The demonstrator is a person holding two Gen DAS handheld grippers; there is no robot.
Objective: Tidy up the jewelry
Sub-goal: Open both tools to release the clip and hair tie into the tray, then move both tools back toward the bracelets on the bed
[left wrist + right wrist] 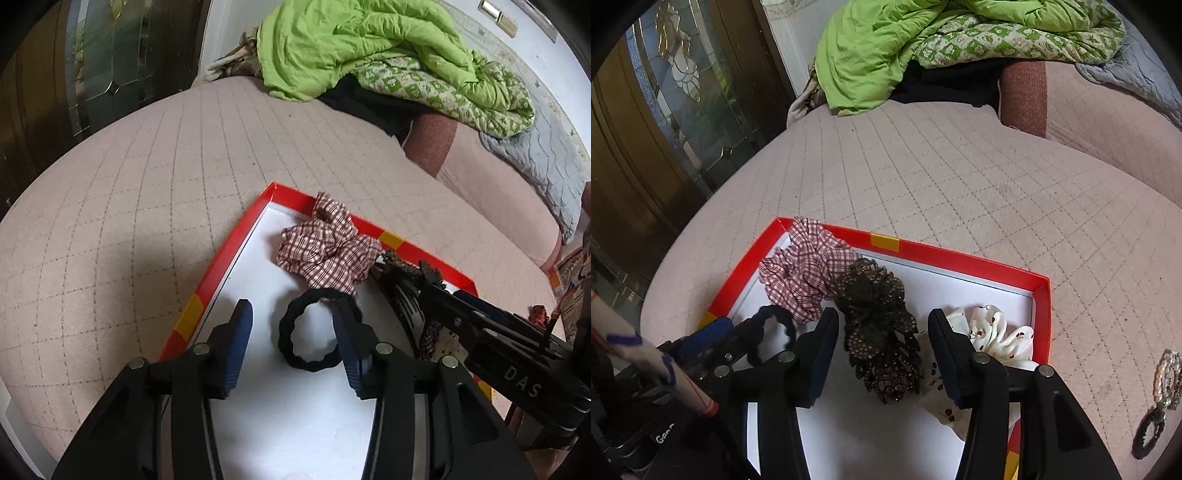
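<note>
Left gripper [291, 328]: jaws apart, nothing clamped. The black hair tie [310, 328] lies flat on the white floor of the tray between the two fingers; the right-hand finger overlaps its rim in the left wrist view, so contact there cannot be confirmed, while the left-hand pad stands clear of it.

Right gripper [882, 339]: jaws apart, released. The dark beaded hair clip [882, 332] lies on the tray floor between the fingers, with visible gaps to both pads.

Red-rimmed tray [945, 254]: rests on the quilted pink bedcover [960, 166]. Contents, referenced from the hair clip in the right wrist view:
- White spotted scrunchie [1001, 332] at 3 o'clock, partly behind the right-hand finger.
- Checked red-and-white scrunchie [801, 273] at 10 o'clock, touching the clip and draped over the tray's far rim.
- Black hair tie at 9 o'clock, near the left gripper's tip.

Outside the tray, at 4 o'clock on the bedcover, lie a pearl hair piece [1167, 376] and a small dark beaded ring [1150, 432].

Far field, 12 o'clock: a crumpled green quilt [886, 48]. At 10 o'clock: a wooden door with leaded glass [679, 81].
</note>
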